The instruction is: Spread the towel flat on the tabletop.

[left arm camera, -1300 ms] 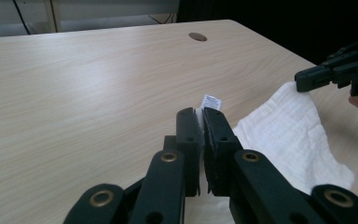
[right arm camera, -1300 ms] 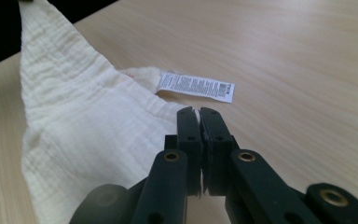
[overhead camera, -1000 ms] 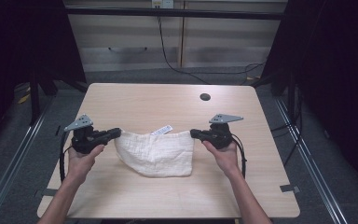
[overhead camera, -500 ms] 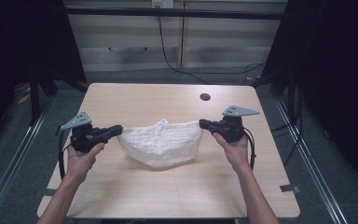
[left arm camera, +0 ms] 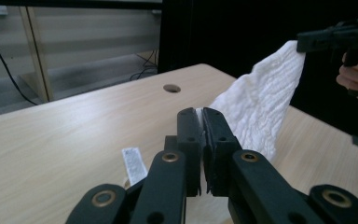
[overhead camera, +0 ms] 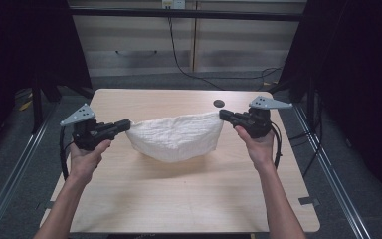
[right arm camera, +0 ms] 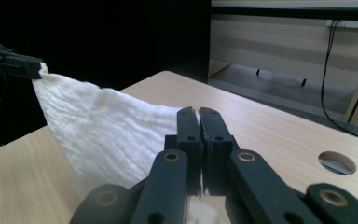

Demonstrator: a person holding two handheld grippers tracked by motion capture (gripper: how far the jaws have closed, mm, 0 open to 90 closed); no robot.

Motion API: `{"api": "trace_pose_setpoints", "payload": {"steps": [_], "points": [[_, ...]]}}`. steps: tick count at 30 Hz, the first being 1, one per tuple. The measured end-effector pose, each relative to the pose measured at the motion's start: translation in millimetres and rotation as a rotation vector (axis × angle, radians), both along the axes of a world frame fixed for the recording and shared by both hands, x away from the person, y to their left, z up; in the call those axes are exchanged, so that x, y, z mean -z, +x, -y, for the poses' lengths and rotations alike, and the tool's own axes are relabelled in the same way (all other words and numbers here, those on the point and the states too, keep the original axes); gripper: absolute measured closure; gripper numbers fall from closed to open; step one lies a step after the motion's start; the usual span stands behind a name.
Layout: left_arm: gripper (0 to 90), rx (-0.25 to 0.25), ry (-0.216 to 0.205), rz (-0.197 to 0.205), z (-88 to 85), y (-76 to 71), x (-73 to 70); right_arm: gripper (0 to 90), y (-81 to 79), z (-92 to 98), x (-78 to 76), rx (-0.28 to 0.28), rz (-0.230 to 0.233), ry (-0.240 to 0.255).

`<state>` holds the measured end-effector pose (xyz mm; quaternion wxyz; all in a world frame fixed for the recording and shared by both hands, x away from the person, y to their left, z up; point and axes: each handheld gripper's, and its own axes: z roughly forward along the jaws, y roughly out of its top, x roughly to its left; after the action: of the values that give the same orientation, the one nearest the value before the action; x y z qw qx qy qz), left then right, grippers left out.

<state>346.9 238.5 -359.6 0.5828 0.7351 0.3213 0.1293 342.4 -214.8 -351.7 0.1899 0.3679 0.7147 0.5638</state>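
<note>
Cloth lifted by two corners, ready to be spread or folded

Both grippers were clamped on the white cloth: the left gripper pinched one top corner, the right gripper the other, so it hung slack between them over the table, its lower edge about at the wood. Next, I judged, an even pull apart was needed. A second before, the cloth lay crumpled flat and both hands were lower.
</note>
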Motion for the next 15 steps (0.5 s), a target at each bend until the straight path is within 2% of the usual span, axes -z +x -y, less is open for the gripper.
{"api": "trace_pose_setpoints", "payload": {"steps": [3, 7, 10, 15], "points": [[86.7, -0.010, 0.016, 0.009, -2.5, 3.6, -9.0, 87.8, 3.1, 3.3, -8.8, 0.004, 0.009, 0.001], [86.8, -0.019, 0.004, 0.024, -0.5, 9.5, -23.7, 87.8, 9.3, 5.3, -21.6, -0.001, 0.020, 0.024], [86.8, -0.030, 0.009, 0.037, 0.9, 15.5, -35.6, 87.8, 14.6, 5.2, -34.3, 0.014, 0.033, 0.020], [86.8, -0.055, 0.008, 0.036, 2.1, 30.4, -51.9, 87.8, 22.0, 4.4, -58.7, 0.023, 0.054, 0.010]]}}
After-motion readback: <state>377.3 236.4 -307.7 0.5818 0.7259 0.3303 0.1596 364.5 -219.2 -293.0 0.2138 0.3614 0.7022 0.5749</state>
